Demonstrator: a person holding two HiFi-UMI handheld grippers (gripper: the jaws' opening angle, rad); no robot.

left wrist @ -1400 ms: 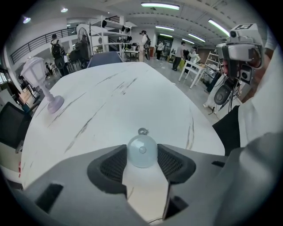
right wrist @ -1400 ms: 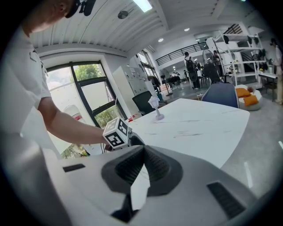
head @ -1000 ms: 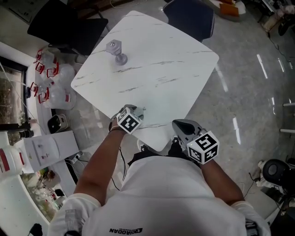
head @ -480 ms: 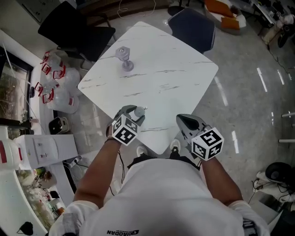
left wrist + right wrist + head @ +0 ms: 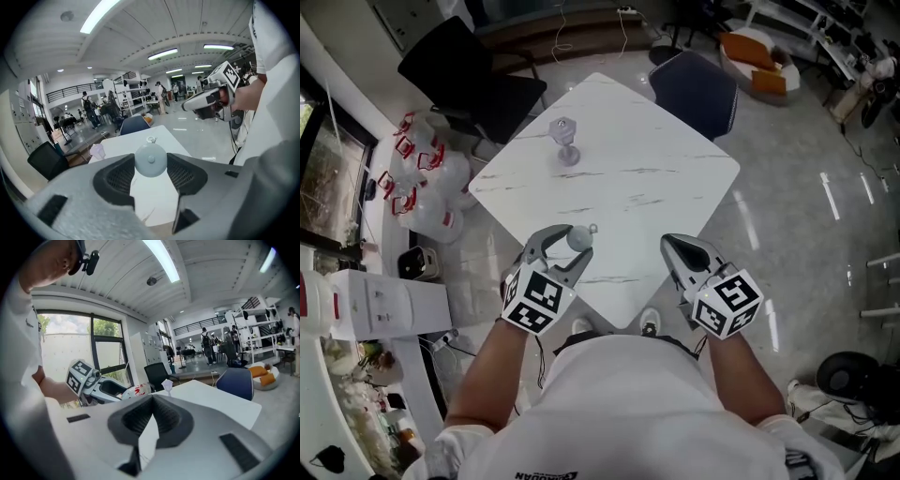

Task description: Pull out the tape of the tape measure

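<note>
While my left gripper (image 5: 577, 241) pinches the round pale tape measure (image 5: 150, 160) by its sides, one pad on each, the case hangs above the near corner of the white table (image 5: 656, 159), not resting on it. No tape is out yet: the left gripper view shows only a small metal ring (image 5: 150, 139) at the case's far edge, which I take for the pull end. My right gripper (image 5: 670, 244) is off to the side, well apart from the case, jaws pressed together with nothing between them. So the pickup is done; the pull itself is all left. As I judge it, my right needs to spread, take the ring and draw away. A small lilac stemmed thing (image 5: 566, 141) stands far across the table, untouched.
</note>
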